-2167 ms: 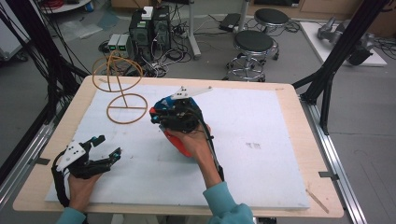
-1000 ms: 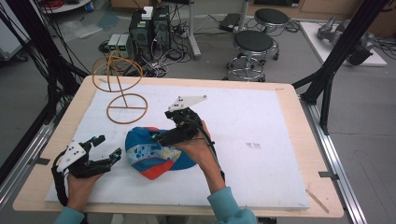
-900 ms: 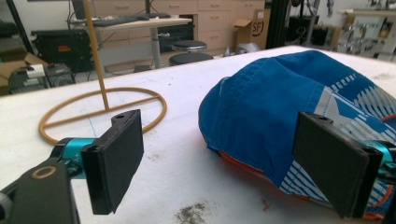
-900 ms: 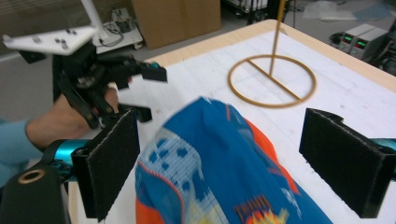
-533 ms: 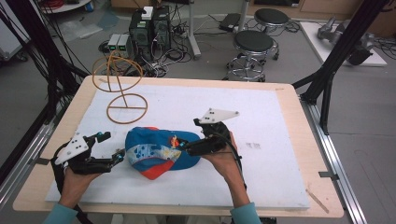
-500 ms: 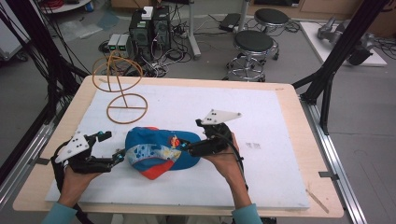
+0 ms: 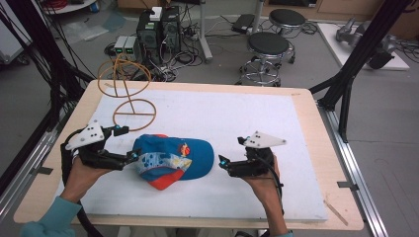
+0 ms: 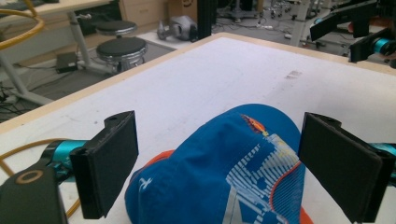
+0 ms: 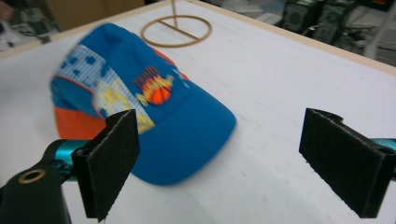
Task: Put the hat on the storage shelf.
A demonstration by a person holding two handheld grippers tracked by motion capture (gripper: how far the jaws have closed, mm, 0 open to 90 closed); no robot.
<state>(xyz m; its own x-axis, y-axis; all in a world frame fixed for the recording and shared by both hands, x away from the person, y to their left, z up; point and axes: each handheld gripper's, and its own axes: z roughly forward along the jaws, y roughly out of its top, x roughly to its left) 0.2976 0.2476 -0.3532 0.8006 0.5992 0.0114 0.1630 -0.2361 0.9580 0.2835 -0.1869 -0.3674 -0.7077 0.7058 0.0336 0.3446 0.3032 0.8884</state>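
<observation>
The left gripper [image 7: 129, 143] stands released, its two black jaws spread wide with nothing pressed between them; they have just been opening, and the pads clear the cloth on both sides. In the left gripper view the blue cap [image 8: 233, 172] rises between and just beyond those jaws, filling the lower middle from about 5 to 7 o'clock, its crown [image 8: 261, 126] pointing toward 12 o'clock. From the high view, that gripper sits at the cap's 9 o'clock, its tips just beside the patterned side of the cap [image 7: 173, 160], close to touching it though I cannot tell whether they do. The right gripper [image 7: 230, 155] is also released, jaws parted and empty, lying at the cap's 3 o'clock, near the rounded blue edge but apart from it. In the right gripper view the cap [image 9: 154, 102] lies toward 10 o'clock from the jaws, somewhat blurred, with bare white board between the pads. The cap rests on the white board [image 7: 257, 118] in the near middle of the table, orange brim [image 7: 165, 182] turned toward 6 o'clock. A wire stand [image 7: 129, 94] stands at the cap's 11 o'clock, well apart from it, its ring base flat on the board.
</observation>
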